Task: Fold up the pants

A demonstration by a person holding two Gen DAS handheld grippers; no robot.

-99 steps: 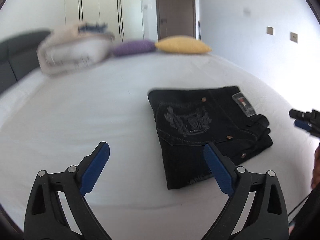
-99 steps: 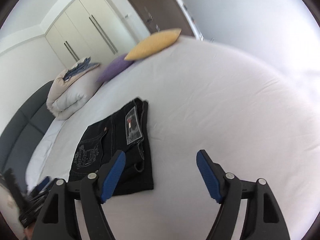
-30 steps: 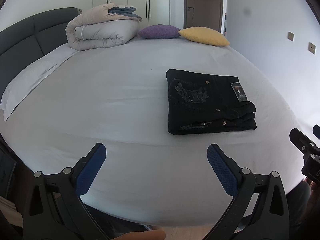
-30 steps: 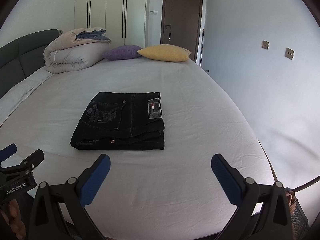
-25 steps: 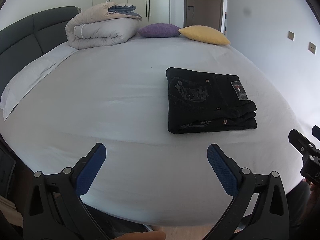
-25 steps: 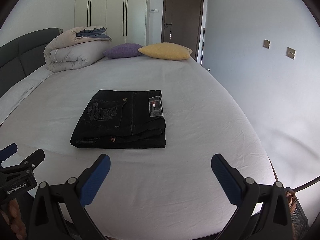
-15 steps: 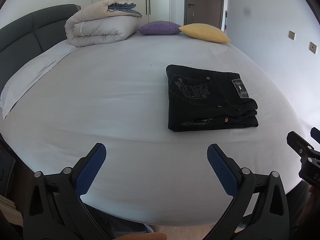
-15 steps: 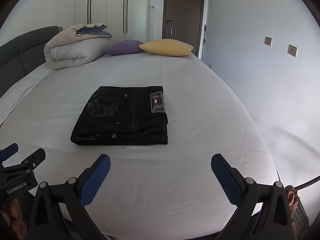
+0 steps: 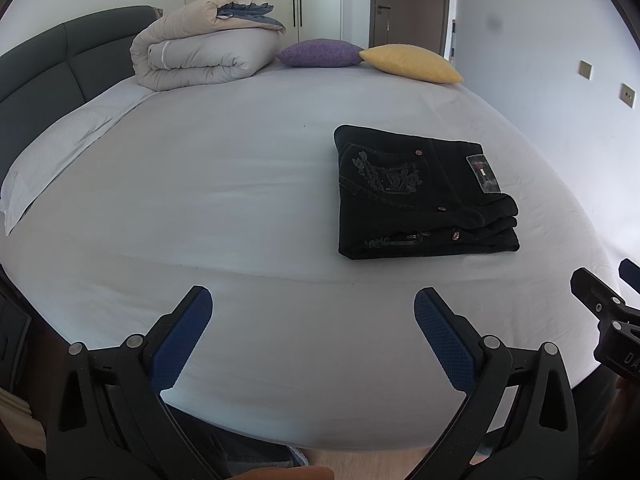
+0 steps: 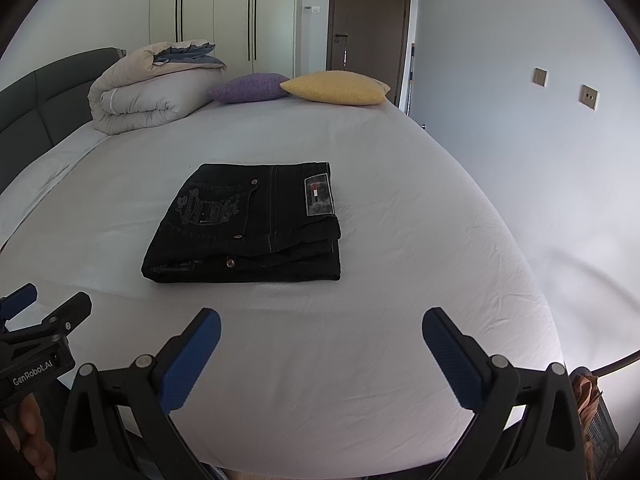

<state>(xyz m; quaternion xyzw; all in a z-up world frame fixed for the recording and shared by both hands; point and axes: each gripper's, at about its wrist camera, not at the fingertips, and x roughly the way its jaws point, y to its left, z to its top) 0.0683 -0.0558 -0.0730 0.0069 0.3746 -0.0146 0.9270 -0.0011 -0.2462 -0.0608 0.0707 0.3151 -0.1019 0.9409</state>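
Black jeans (image 9: 420, 196) lie folded into a compact rectangle on the white bed (image 9: 240, 184), with an embroidered back pocket and a label patch on top. They also show in the right wrist view (image 10: 252, 224). My left gripper (image 9: 312, 304) is open and empty, held near the bed's front edge, left of the jeans and well short of them. My right gripper (image 10: 320, 320) is open and empty, also near the front edge, just short of the jeans. Each gripper shows at the side of the other's view.
A rolled beige duvet (image 9: 204, 56), a purple cushion (image 9: 320, 54) and a yellow cushion (image 9: 412, 64) lie at the far end of the bed. A dark grey headboard (image 9: 52, 68) runs along the left. Wardrobes and a brown door (image 10: 368, 12) stand behind. A wall stands on the right.
Over three seconds both grippers drew back from the folded jeans to the bed's front edge. In the last second the views barely shift; the jeans have not moved.
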